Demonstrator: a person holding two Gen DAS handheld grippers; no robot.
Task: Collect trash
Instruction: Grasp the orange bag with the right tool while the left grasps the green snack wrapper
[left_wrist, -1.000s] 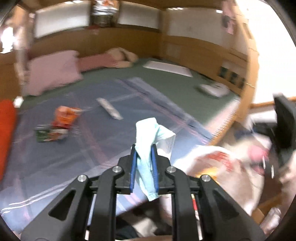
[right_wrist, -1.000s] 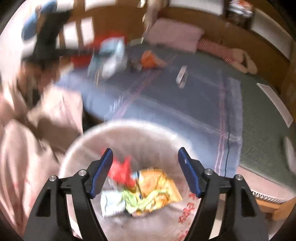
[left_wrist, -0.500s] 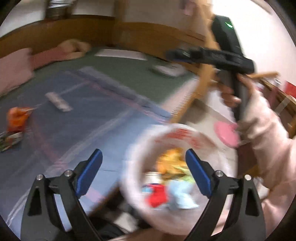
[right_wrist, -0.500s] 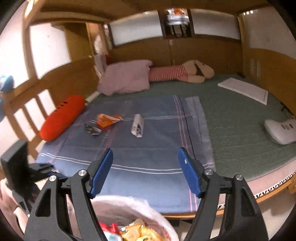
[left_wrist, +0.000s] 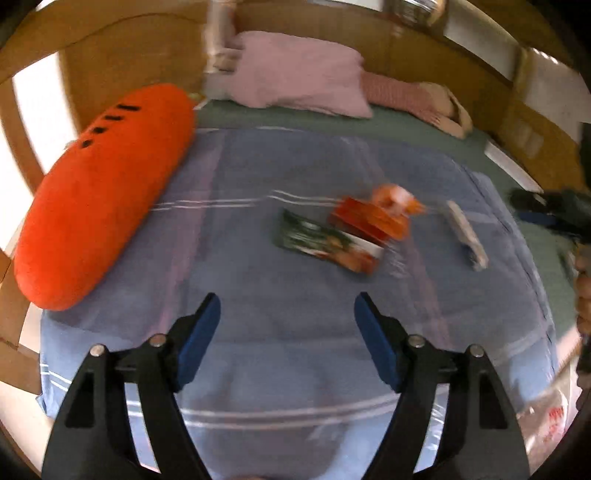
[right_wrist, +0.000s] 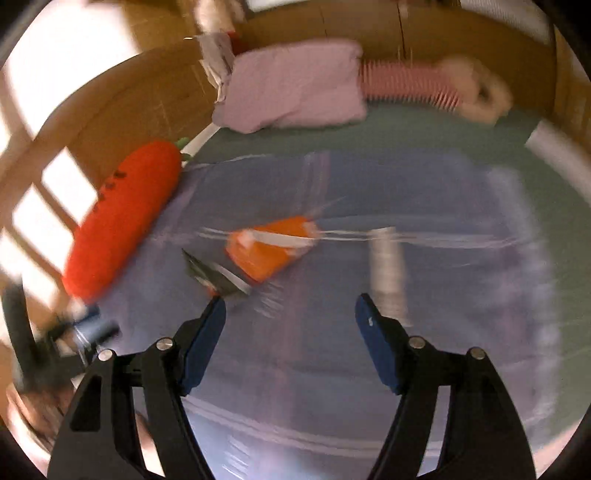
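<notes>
Three pieces of trash lie on the blue blanket: a green wrapper, an orange packet and a white wrapper. My left gripper is open and empty, above the blanket, short of the green wrapper. In the right wrist view the orange packet, the green wrapper and the white wrapper show blurred. My right gripper is open and empty, just short of them. The white trash bag shows at the lower right edge.
A long orange carrot cushion lies along the bed's left side by the wooden rail. A pink pillow and a striped plush toy lie at the head. The other gripper shows at the right edge.
My left gripper dropped the pale blue wrapper into the bag and opened. Both grippers have swung from the bag back over the bed, closer to the trash.
</notes>
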